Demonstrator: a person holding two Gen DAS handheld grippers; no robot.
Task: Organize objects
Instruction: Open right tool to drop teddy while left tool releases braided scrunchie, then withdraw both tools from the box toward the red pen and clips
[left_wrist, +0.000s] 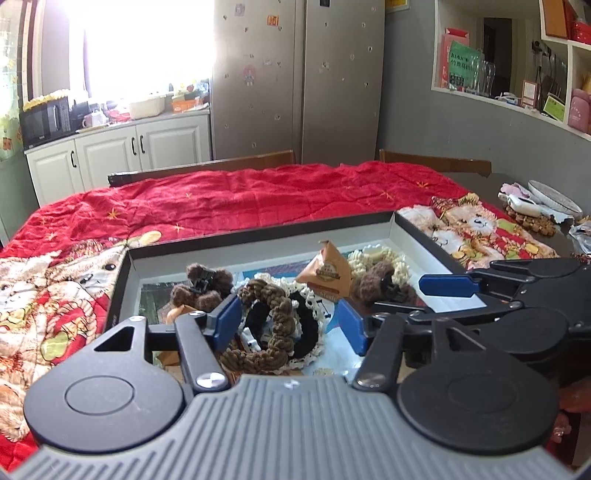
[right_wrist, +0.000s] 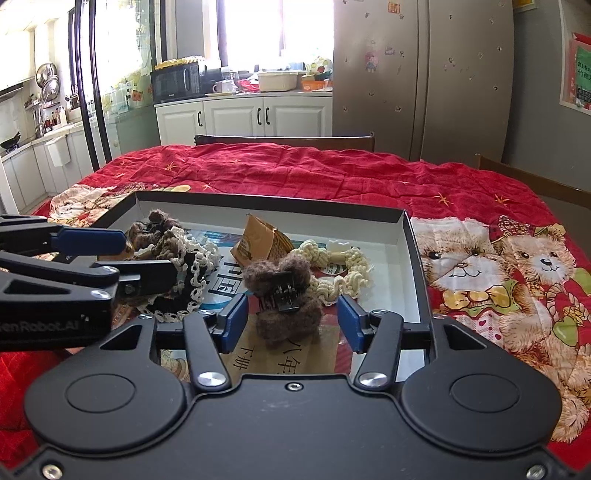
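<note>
Brown clip (right_wrist: 286, 295) between open right claw (right_wrist: 291, 321)

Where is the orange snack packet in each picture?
Left wrist view: the packet stands in the middle of the box, just past the scrunchies, near the back wall.
Right wrist view: the packet sits centre, a little left, behind the brown fuzzy clip.
Shared landmark: the cream scrunchie, right of the packet in both.

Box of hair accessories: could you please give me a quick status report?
Left hand-held gripper open over brown scrunchie. Right hand-held gripper open around brown fuzzy claw clip. Both lie in the box. Nothing blocking.
</note>
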